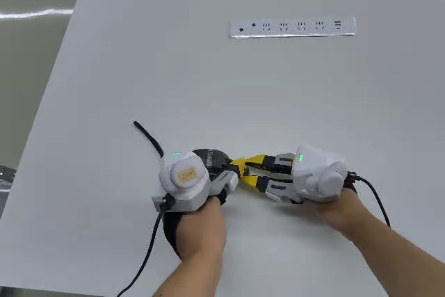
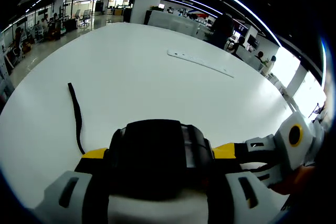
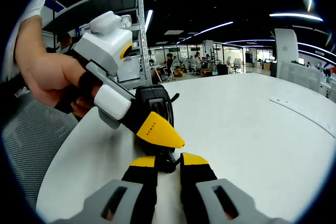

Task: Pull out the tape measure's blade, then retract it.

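A black tape measure (image 1: 209, 158) rests on the white table (image 1: 208, 81), and my left gripper (image 1: 217, 170) is shut on its case. In the left gripper view the case (image 2: 157, 148) sits between yellow-tipped fingers (image 2: 94, 153). Its black wrist strap (image 1: 149, 137) trails off to the left on the table. From the right, my right gripper (image 1: 243, 172) meets the case's mouth. In the right gripper view my right gripper (image 3: 169, 161) has its yellow tips almost together on a small dark piece at the tape measure (image 3: 155, 100), which looks like the blade's end. No blade length is drawn out.
A white power strip (image 1: 292, 27) lies flat at the far side of the table. The table's left edge (image 1: 49, 95) drops to a grey floor. Cables run back from both grippers toward the person. Desks, shelving and people stand in the office background.
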